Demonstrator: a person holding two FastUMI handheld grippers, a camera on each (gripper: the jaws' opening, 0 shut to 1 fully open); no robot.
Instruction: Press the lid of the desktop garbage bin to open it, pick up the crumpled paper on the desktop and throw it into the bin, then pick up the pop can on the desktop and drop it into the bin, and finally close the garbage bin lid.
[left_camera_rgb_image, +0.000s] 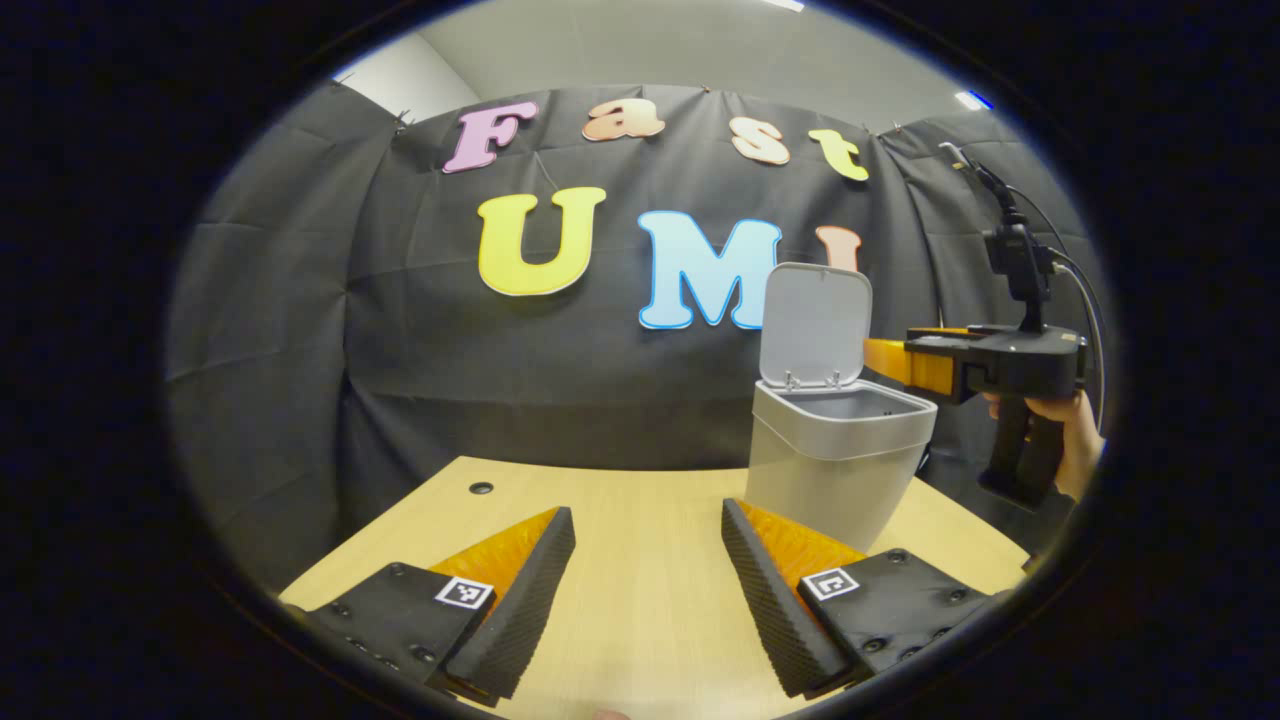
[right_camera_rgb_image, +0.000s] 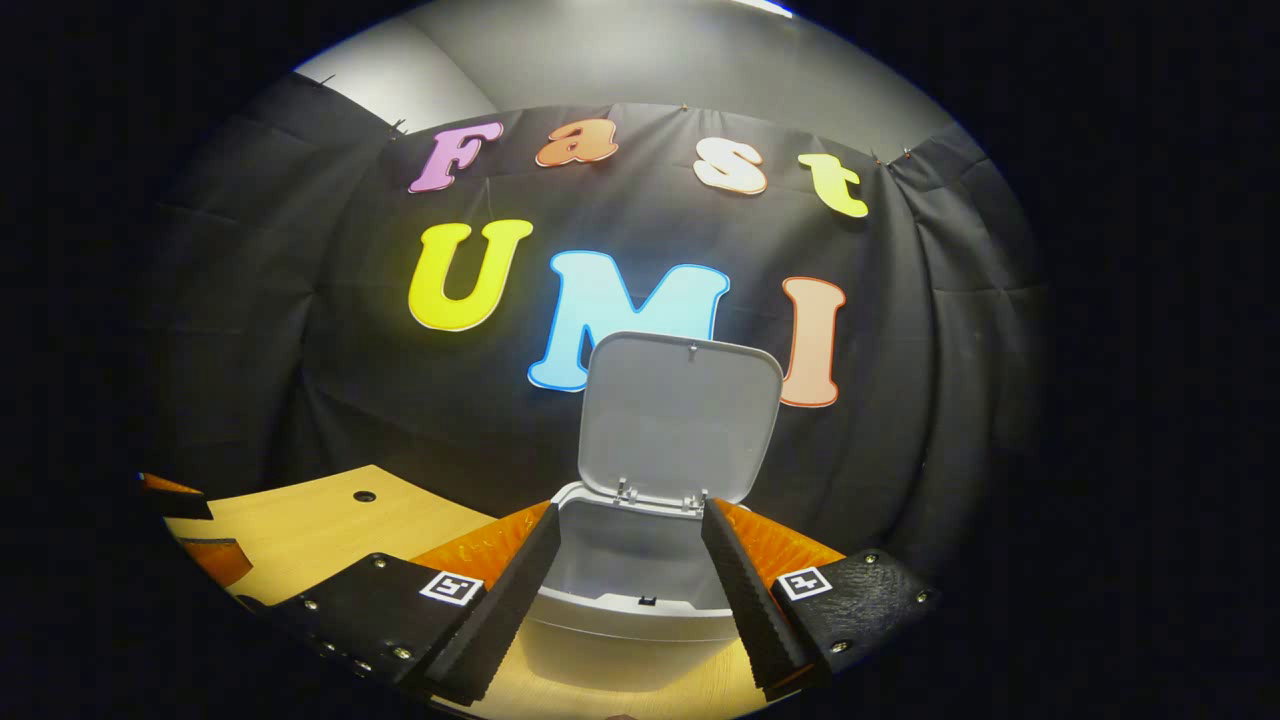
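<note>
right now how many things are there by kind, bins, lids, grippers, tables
garbage bin: 1
lid, standing open: 1
grippers: 2, the left gripper and the right gripper, both with jaws apart
table: 1
total: 5

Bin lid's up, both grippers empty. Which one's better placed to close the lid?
Right, probably. The right gripper hangs open directly above the bin, facing the raised lid. The left gripper sits low over the table, off to the side.
</note>
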